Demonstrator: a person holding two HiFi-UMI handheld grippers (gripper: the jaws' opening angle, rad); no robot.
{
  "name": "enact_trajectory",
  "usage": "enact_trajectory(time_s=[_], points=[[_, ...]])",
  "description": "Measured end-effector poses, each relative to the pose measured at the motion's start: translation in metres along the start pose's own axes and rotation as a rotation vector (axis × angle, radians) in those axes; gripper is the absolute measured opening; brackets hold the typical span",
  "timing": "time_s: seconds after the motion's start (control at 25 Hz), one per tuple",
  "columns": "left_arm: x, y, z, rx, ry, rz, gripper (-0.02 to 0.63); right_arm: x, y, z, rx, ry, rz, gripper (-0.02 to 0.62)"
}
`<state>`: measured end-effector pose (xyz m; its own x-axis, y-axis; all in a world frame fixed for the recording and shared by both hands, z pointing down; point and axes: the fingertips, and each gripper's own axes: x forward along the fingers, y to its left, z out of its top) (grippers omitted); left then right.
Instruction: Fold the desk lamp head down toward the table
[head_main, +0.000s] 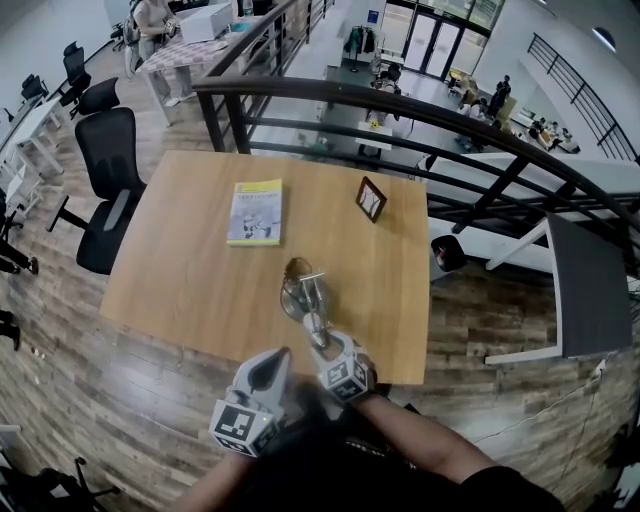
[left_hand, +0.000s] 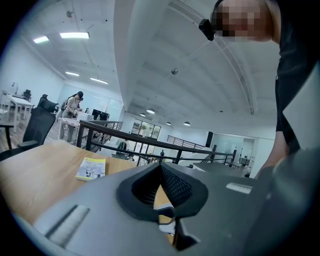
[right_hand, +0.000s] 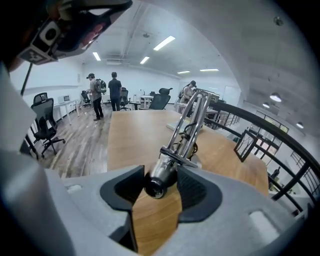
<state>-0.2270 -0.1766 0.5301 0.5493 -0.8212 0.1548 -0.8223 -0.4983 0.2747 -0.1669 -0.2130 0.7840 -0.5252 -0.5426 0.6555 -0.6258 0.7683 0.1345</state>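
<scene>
The right claw (right_hand: 161, 173) has its two pads squeezed on the round end of the lamp head (right_hand: 154, 186). The lamp (head_main: 303, 292) stands near the front edge of the table (head_main: 180, 285), and its shiny arm (right_hand: 192, 120) leans up and away from the claw. I think the folding step is on now. Next the claw should push the head gently down toward the table and hold tight so it does not slip. The left claw (left_hand: 161, 167) is closed on nothing, just beside the right one. A book (head_main: 255, 212) and a small frame (head_main: 371, 198) sit farther back, well apart from the lamp. Nothing seems to block the way down.
</scene>
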Motion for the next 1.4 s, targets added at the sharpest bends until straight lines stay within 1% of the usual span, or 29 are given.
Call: enact_trajectory(time_s=[0.16, 0.36, 0.4, 0.44, 0.48, 0.56, 0.8, 1.04, 1.24, 1.4], points=[[0.002, -0.001, 0.001, -0.002, 0.002, -0.002, 0.002, 0.004, -0.002, 0.001, 0.001, -0.005, -0.011, 0.196], [0.006, -0.002, 0.003, -0.002, -0.002, -0.004, 0.002, -0.001, -0.004, 0.003, -0.007, 0.008, 0.007, 0.196], [0.007, -0.002, 0.003, -0.002, -0.004, -0.006, 0.002, -0.004, -0.004, 0.006, -0.002, 0.008, 0.013, 0.193], [0.008, -0.003, 0.004, -0.002, -0.007, -0.007, 0.002, -0.010, -0.002, 0.009, 0.003, 0.000, 0.024, 0.173], [0.009, -0.004, 0.006, 0.000, -0.010, -0.010, 0.002, -0.017, -0.001, 0.014, 0.010, -0.016, 0.035, 0.149], [0.012, -0.005, 0.010, 0.004, -0.020, -0.014, 0.002, -0.034, -0.001, 0.030, 0.031, -0.054, 0.051, 0.148], [0.023, -0.012, 0.027, 0.020, -0.058, -0.038, 0.002, -0.083, -0.013, 0.091, 0.104, -0.190, 0.069, 0.103], [0.031, -0.029, 0.042, 0.039, -0.090, -0.058, 0.002, -0.134, -0.029, 0.142, 0.129, -0.332, 0.083, 0.005], [0.032, -0.041, 0.052, 0.046, -0.126, -0.046, 0.002, -0.169, -0.025, 0.170, 0.128, -0.416, 0.146, 0.003], [0.026, -0.049, 0.045, 0.029, -0.145, -0.041, 0.002, -0.188, -0.016, 0.173, 0.156, -0.454, 0.174, 0.003]])
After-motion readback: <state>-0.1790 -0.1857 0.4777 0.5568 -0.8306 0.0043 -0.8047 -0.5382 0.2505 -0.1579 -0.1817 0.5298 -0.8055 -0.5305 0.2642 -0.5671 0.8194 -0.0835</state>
